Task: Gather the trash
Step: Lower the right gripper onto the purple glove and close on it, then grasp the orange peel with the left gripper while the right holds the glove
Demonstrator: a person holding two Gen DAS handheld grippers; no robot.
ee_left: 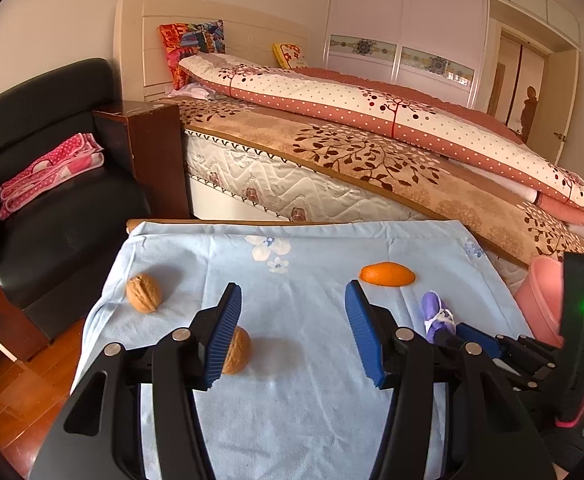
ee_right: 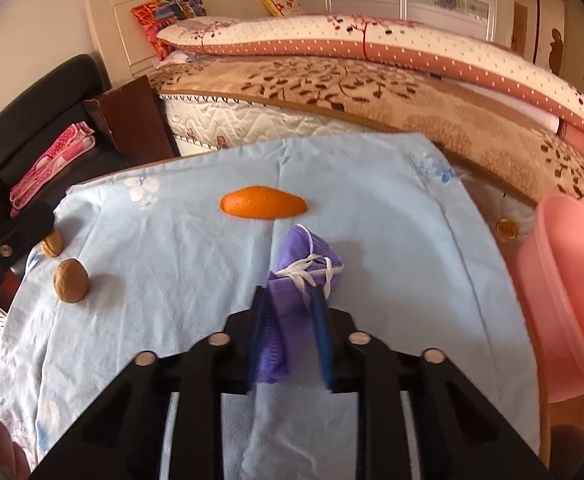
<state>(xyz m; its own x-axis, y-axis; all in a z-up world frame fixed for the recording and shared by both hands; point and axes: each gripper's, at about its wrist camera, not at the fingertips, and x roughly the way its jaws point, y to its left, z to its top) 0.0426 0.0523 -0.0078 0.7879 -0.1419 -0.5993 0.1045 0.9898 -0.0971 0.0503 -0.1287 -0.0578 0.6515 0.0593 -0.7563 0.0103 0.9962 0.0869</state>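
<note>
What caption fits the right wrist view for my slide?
Right tool shut on a purple face mask above the blue cloth, orange peel beyond, pink bin alongside.

1. Near walnut [ee_left: 237,351] partly hidden behind the left gripper's [ee_left: 292,320] pad [ee_left: 224,334].
2. Mask [ee_right: 292,316] half covered by the right gripper's [ee_right: 290,320] fingers [ee_right: 321,328]; lower end lost behind the frame.
3. Same mask [ee_left: 436,316] cut short in the left view by black linkage.
4. Pink bin [ee_right: 568,304] cropped by the lens edge; inside not visible. Also half blocked in the left view [ee_left: 538,300] by the right tool's body.
5. Far walnut [ee_right: 52,243] mostly behind the left tool in the right view.
6. Small gold round thing [ee_right: 507,228] by the bin too small to identify.
7. Figure in the wardrobe [ee_left: 412,24] reflection blurred.
</note>
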